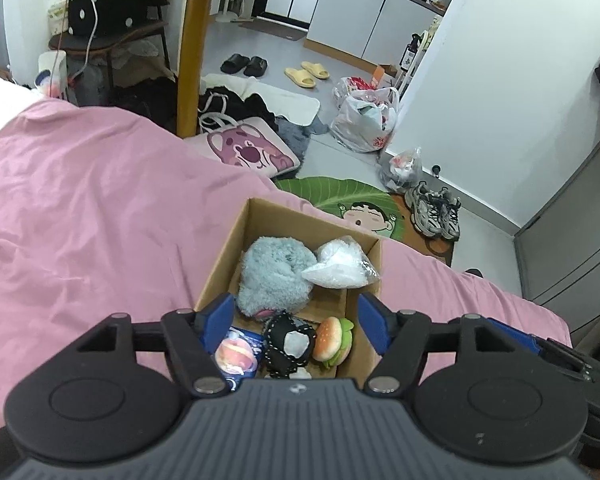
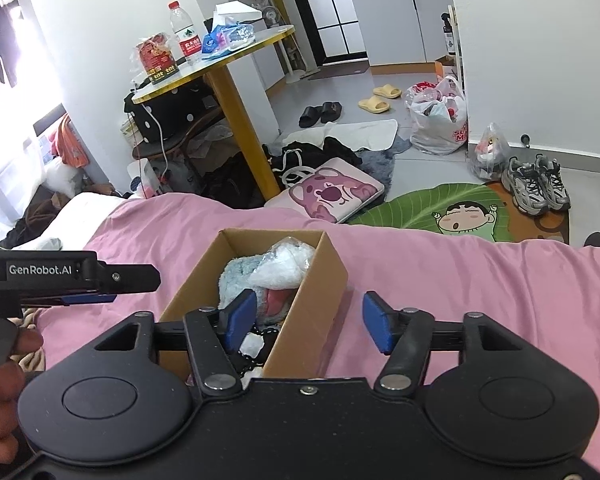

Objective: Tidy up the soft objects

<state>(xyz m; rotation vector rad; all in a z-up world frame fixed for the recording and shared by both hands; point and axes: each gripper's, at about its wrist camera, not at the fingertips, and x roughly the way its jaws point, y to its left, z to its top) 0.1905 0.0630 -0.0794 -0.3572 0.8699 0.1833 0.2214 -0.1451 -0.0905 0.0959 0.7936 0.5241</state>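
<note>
Pink bedsheet (image 1: 100,208): cardboard box (image 1: 236,240) w/ soft toys (image 1: 274,276) already packed inside. Left gripper (image 1: 296,322) & right gripper (image 2: 309,322) above box, jaws approx. half open, empty. No loose items visible; task prob. near complete.

Black tongs (image 2: 309,322), blue pads (image 2: 240,320), silver screws, white "GenRobot.AI" lettering

A lived-in studio home: a bed (image 2: 460,280) under a pink sheet faces a yellow-legged table (image 2: 236,60) crowded with a water bottle (image 2: 185,36) and snacks. Slippers (image 2: 380,98), sneakers (image 2: 536,184), shopping bags (image 2: 440,120) and a cartoon rug (image 2: 452,208) litter the grey floor; white kitchen cabinets (image 2: 396,28) line the far wall.
</note>
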